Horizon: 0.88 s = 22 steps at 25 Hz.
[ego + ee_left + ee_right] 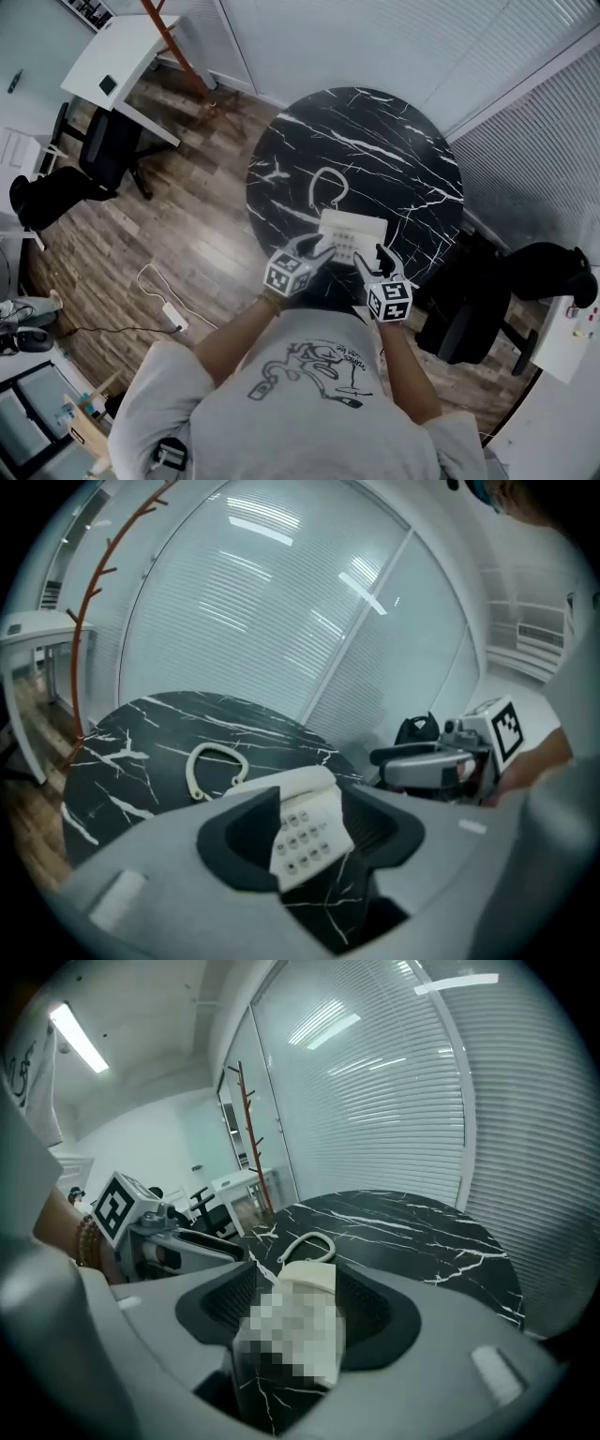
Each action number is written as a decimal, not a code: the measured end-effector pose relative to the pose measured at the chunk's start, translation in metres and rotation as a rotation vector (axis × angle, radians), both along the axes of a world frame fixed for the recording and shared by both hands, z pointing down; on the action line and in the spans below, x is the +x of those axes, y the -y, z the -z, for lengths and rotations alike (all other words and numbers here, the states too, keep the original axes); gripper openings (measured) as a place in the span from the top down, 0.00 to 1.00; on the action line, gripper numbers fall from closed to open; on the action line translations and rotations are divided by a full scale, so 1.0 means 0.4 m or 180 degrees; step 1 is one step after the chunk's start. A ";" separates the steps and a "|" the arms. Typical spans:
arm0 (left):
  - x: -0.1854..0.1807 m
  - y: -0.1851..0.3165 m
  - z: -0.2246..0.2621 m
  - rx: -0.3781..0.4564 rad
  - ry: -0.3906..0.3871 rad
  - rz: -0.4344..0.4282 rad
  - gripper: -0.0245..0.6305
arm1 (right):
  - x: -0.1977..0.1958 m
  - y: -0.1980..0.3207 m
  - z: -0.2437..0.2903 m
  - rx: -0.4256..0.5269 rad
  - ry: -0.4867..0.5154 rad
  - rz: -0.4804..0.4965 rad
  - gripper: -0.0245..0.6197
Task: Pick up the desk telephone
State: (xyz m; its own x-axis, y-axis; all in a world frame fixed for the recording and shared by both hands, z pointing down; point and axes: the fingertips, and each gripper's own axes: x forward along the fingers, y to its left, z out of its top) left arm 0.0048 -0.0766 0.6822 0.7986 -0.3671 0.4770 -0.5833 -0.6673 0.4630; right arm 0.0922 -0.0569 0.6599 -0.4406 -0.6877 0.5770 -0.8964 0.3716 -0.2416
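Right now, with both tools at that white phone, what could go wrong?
1. The left tool and right tool are both open at the near edge of the desk telephone. Lifted from that edge alone, it might tip away.
2. The cord lies looped on the table behind the phone and could drag or snag.

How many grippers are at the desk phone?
2. The left gripper is at the near-left corner of the desk telephone, the right gripper at its near-right edge. Both have jaws apart with it between them. None hidden.
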 end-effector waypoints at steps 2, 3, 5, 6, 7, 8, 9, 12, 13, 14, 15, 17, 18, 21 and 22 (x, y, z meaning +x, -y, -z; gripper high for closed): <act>0.001 0.004 -0.042 -0.0076 0.0068 0.0023 0.62 | 0.014 0.002 -0.040 -0.0086 -0.0045 -0.0015 0.51; -0.001 0.006 -0.064 -0.0113 0.0100 0.0042 0.61 | 0.020 0.002 -0.059 -0.0130 -0.0067 -0.0018 0.49; -0.003 0.011 -0.099 -0.0221 0.0155 0.0087 0.57 | 0.035 0.000 -0.097 -0.0233 -0.0099 -0.0031 0.47; -0.003 0.014 -0.118 -0.0284 0.0178 0.0108 0.56 | 0.043 0.000 -0.115 -0.0288 -0.0116 -0.0040 0.46; -0.004 0.017 -0.137 -0.0346 0.0202 0.0126 0.55 | 0.052 0.001 -0.133 -0.0342 -0.0138 -0.0045 0.44; -0.006 0.020 -0.157 -0.0404 0.0232 0.0138 0.54 | 0.059 0.002 -0.150 -0.0395 -0.0166 -0.0046 0.43; -0.009 0.023 -0.177 -0.0459 0.0267 0.0148 0.53 | 0.067 0.003 -0.168 -0.0447 -0.0191 -0.0048 0.40; -0.016 0.030 -0.234 -0.0645 0.0329 0.0193 0.49 | 0.088 0.007 -0.216 -0.0602 -0.0183 -0.0081 0.36; -0.018 0.032 -0.250 -0.0714 0.0325 0.0214 0.48 | 0.093 0.007 -0.232 -0.0664 -0.0156 -0.0094 0.36; -0.019 0.034 -0.262 -0.0776 0.0315 0.0232 0.47 | 0.098 0.007 -0.247 -0.0733 -0.0128 -0.0107 0.34; -0.019 0.036 -0.271 -0.0824 0.0309 0.0243 0.47 | 0.101 0.005 -0.261 -0.0798 -0.0104 -0.0118 0.33; -0.014 0.039 -0.287 -0.0888 0.0320 0.0238 0.47 | 0.107 0.004 -0.285 -0.0898 -0.0067 -0.0129 0.31; -0.012 0.041 -0.295 -0.0906 0.0338 0.0231 0.46 | 0.108 0.005 -0.295 -0.0934 -0.0045 -0.0132 0.31; -0.001 0.042 -0.314 -0.0986 0.0329 0.0216 0.45 | 0.107 0.008 -0.314 -0.1019 0.0037 -0.0159 0.30; 0.003 0.041 -0.317 -0.1027 0.0299 0.0218 0.45 | 0.106 0.008 -0.319 -0.1040 0.0060 -0.0163 0.30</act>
State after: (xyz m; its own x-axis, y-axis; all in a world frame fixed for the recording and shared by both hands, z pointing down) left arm 0.0062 -0.0932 0.8089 0.7244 -0.2366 0.6476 -0.6718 -0.4531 0.5860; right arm 0.1344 -0.0603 0.7876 -0.4229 -0.4891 0.7629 -0.9062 0.2263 -0.3573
